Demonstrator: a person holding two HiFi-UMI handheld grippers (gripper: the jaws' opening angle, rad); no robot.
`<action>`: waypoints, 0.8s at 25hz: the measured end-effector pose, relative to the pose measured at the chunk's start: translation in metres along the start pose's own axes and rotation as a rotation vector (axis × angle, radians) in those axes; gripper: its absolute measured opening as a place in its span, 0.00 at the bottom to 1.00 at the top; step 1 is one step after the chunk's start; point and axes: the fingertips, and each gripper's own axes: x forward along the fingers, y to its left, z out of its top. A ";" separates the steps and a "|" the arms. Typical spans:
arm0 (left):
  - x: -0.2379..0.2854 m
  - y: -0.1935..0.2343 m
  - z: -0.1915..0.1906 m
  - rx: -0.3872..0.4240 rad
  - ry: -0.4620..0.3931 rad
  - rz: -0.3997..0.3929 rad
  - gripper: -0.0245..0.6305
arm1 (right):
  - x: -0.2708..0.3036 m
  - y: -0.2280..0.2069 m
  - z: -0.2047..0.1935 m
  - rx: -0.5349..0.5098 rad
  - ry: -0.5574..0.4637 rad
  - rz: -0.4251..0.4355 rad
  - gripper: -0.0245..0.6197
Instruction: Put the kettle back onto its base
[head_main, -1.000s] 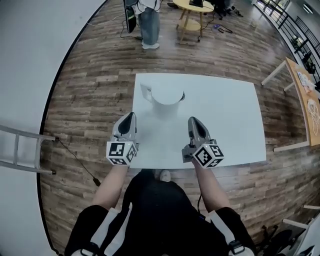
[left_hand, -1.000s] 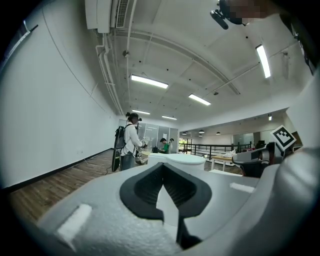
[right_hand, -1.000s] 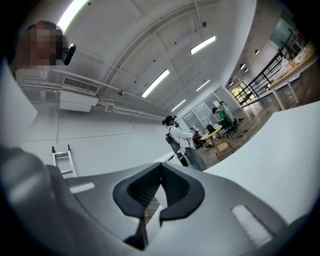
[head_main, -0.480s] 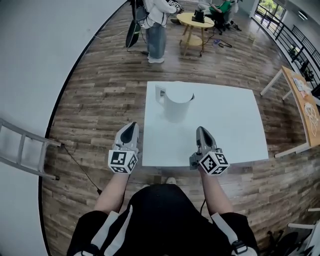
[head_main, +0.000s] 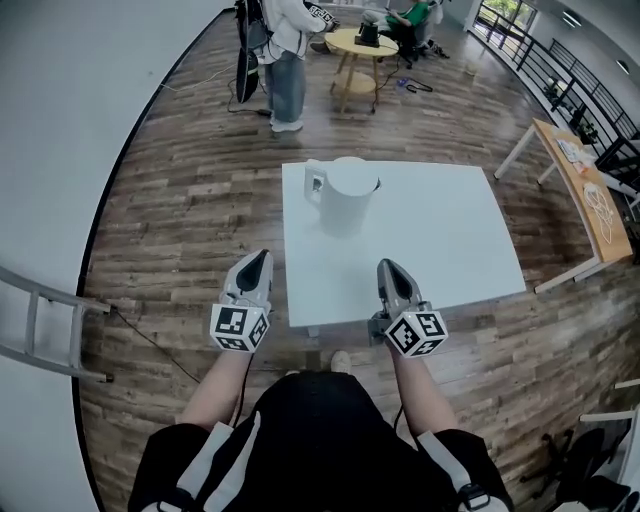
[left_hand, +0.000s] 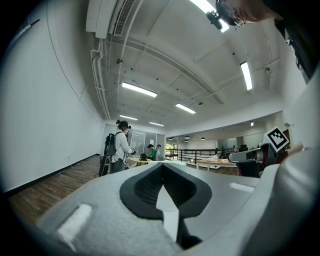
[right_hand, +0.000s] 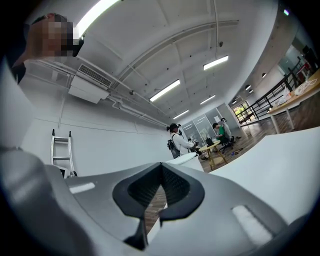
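A white kettle (head_main: 343, 196) stands on the far left part of the white table (head_main: 440, 235), its handle (head_main: 314, 183) turned to the left. I see no separate base. My left gripper (head_main: 259, 258) is shut and empty, level, just off the table's left edge near the front corner. My right gripper (head_main: 385, 267) is shut and empty too, over the table's near part. Both sit well short of the kettle. In the left gripper view my left gripper (left_hand: 162, 166) has its pads closed together, and in the right gripper view so does my right gripper (right_hand: 161, 166).
A person (head_main: 278, 40) stands on the wooden floor beyond the table, next to a round wooden table (head_main: 355, 42) where another person sits. A ladder (head_main: 40, 322) lies at the left. A wooden desk (head_main: 585, 185) and a railing (head_main: 545, 70) are at the right.
Both grippers have drawn back a little from the kettle toward the table's near edge, still shut. The head view has lifted, so more of the room beyond shows.
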 end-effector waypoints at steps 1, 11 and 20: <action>-0.001 -0.001 -0.001 -0.006 0.002 -0.011 0.04 | -0.004 0.002 0.001 -0.006 -0.005 -0.009 0.04; -0.019 -0.009 -0.010 0.052 0.013 -0.096 0.04 | -0.035 0.024 -0.010 -0.046 -0.011 -0.086 0.04; -0.020 -0.029 -0.019 -0.031 0.022 -0.151 0.04 | -0.028 0.027 -0.014 -0.089 0.013 -0.052 0.04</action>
